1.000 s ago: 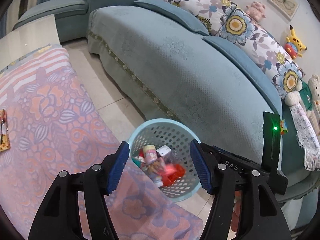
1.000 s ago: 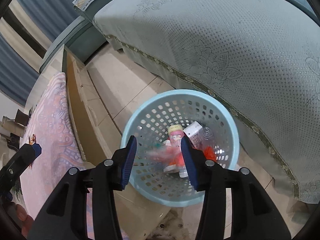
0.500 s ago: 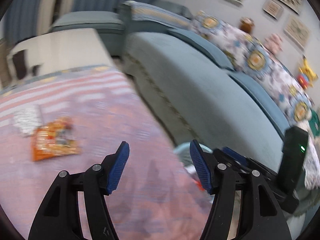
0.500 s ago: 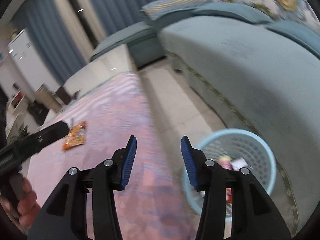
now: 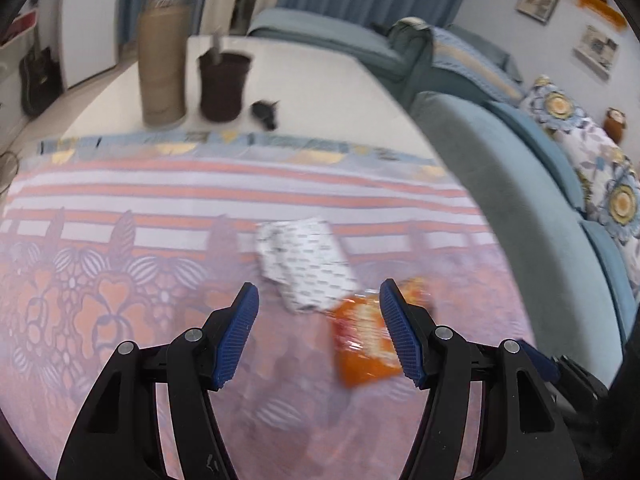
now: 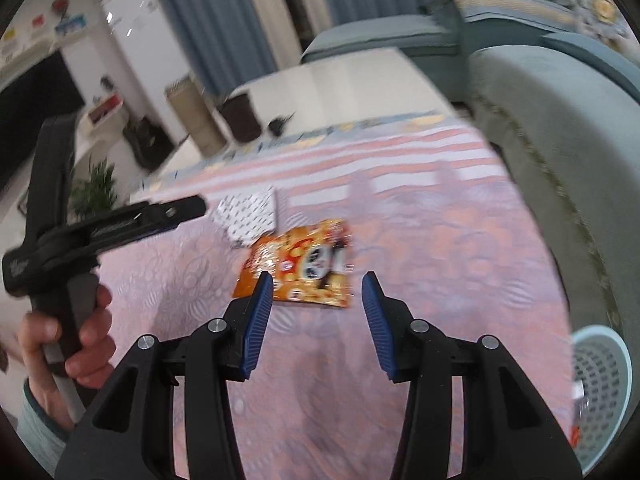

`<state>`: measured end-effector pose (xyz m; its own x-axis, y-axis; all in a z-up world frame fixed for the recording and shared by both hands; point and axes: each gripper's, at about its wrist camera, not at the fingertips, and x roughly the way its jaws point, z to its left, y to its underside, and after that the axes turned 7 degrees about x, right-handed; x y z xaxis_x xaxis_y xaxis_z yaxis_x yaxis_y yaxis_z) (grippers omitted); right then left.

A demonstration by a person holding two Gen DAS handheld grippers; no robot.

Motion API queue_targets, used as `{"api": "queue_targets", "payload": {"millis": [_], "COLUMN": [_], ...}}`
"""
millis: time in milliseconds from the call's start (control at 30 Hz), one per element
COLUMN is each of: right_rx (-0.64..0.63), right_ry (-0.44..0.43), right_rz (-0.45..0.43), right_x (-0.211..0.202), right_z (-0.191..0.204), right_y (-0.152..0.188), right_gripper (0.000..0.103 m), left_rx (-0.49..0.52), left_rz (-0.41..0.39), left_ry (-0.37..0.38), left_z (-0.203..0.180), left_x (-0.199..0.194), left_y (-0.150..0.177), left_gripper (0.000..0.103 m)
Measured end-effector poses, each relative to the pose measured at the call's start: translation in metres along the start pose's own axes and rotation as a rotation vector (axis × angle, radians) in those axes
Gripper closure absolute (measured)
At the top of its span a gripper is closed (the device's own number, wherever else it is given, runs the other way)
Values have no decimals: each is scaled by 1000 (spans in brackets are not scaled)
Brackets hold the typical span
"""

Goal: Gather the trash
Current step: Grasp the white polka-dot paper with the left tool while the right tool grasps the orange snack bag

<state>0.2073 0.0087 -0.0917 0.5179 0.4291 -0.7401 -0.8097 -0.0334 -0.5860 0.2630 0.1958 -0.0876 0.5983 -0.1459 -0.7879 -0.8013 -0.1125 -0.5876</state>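
Two pieces of trash lie flat on the pink flowered tablecloth (image 5: 100,280): an orange snack packet (image 5: 362,344) (image 6: 300,264) and a white printed wrapper (image 5: 308,264) (image 6: 248,216) just beyond it. My left gripper (image 5: 318,300) is open above them, nothing between its blue pads, the packet under its right finger. My right gripper (image 6: 318,288) is open too, hovering just short of the packet. The left gripper (image 6: 120,220), held by a hand (image 6: 80,340), also shows at the left of the right wrist view. The pale blue trash basket (image 6: 600,380) stands at the lower right.
A teal sofa (image 5: 520,200) runs along the right of the table. At the table's far end stand a tan cylinder (image 5: 162,60), a dark woven pot (image 5: 224,84) and a small black object (image 5: 264,114).
Both grippers swung away from the trash basket to over the table. The packet and wrapper have come into view under them. Neither gripper's opening changed.
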Motion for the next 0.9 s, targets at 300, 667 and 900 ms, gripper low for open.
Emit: {"api": "queue_targets", "payload": {"millis": [300,667,900], "right_rx": [-80,-151,-253], "right_ry": [24,63,194], "right_rz": [87,111,95], "right_x": [53,77,87], "right_z": [24,38,58], "right_y": [6,15,23], "right_gripper": [59,27,26], "left_rx": [-76,-1,-22], "left_rz": [66,15,-31], "left_ry": [37,9,45], "left_z": [22,13,20], "left_x": [53,65,49], "left_y": [0,1,2], "left_gripper": [45,97,100]}}
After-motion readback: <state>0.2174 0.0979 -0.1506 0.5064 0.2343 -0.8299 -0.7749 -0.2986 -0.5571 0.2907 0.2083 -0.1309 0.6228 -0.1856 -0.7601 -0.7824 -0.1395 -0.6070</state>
